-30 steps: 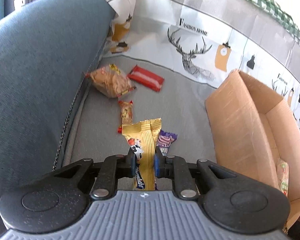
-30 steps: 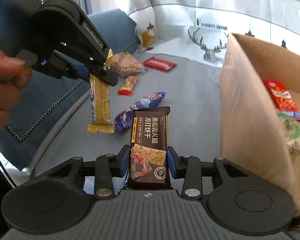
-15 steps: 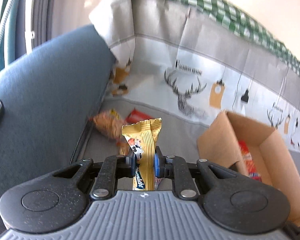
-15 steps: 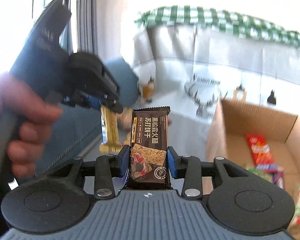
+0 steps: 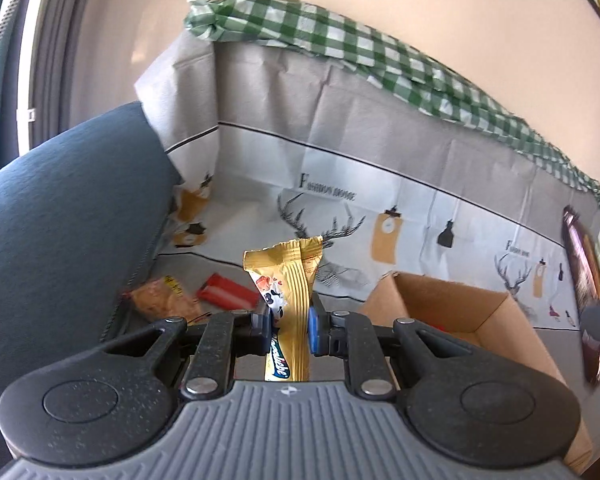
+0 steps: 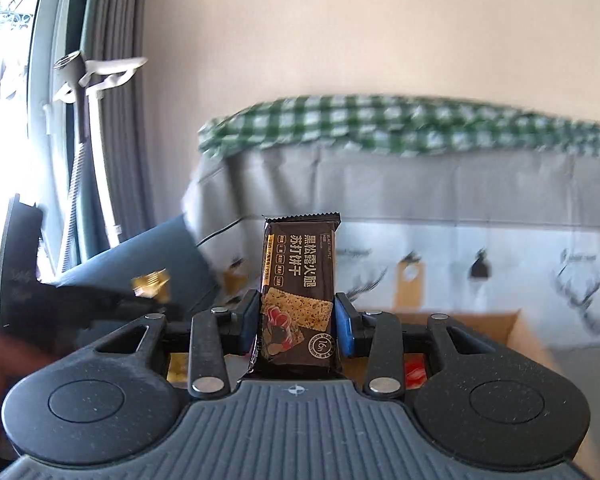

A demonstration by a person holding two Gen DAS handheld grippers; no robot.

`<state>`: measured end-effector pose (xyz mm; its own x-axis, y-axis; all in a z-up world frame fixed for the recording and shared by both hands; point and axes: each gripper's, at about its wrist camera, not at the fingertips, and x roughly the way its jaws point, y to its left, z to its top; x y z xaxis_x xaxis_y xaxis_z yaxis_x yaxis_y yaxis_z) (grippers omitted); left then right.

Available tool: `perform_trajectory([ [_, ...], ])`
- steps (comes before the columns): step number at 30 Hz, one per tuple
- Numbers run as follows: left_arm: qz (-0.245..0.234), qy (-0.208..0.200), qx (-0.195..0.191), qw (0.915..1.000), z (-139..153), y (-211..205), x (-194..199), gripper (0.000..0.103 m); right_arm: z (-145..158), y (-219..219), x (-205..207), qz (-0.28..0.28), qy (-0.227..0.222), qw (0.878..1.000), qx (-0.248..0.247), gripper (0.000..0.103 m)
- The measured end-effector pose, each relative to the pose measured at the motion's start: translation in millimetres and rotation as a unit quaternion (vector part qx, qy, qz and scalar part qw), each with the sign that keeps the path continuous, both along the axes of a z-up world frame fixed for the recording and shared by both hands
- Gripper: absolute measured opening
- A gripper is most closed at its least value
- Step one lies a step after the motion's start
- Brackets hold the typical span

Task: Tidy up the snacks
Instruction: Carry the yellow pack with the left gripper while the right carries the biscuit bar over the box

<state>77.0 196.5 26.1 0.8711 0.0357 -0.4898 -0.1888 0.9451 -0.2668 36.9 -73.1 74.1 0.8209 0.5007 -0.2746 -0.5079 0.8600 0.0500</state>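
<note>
Left tongs (image 5: 288, 326) pinch gold wrapper (image 5: 290, 280); right tongs (image 6: 298, 320) clamp brown packet (image 6: 300, 280).

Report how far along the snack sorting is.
Done: at least one red packet lies in the brown cardboard box. In hand: left gripper clamps a gold wrapper; right gripper clamps a dark brown cracker pack. Left: an orange bag and red bar on the sofa.

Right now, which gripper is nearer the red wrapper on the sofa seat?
Left. The left gripper hangs just above and right of the red wrapper; the right gripper sits far right, beyond the box.
</note>
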Motion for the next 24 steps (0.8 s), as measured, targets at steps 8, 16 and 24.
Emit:
perform_trajectory([
  [8, -0.031, -0.028, -0.002, 0.9991, 4, -34, 12, 0.018, -28, -66, 38, -0.07, 0.006, 0.998, -0.003, 0.041],
  [16, -0.074, -0.062, -0.013, 0.9952, 7, -77, 27, 0.018, -48, -83, 54, -0.098, 0.039, 0.994, -0.014, 0.041],
  [24, -0.133, -0.074, -0.018, 0.9882, 3, -125, 40, 0.018, -50, -91, 53, -0.114, 0.029, 0.992, -0.034, 0.041],
])
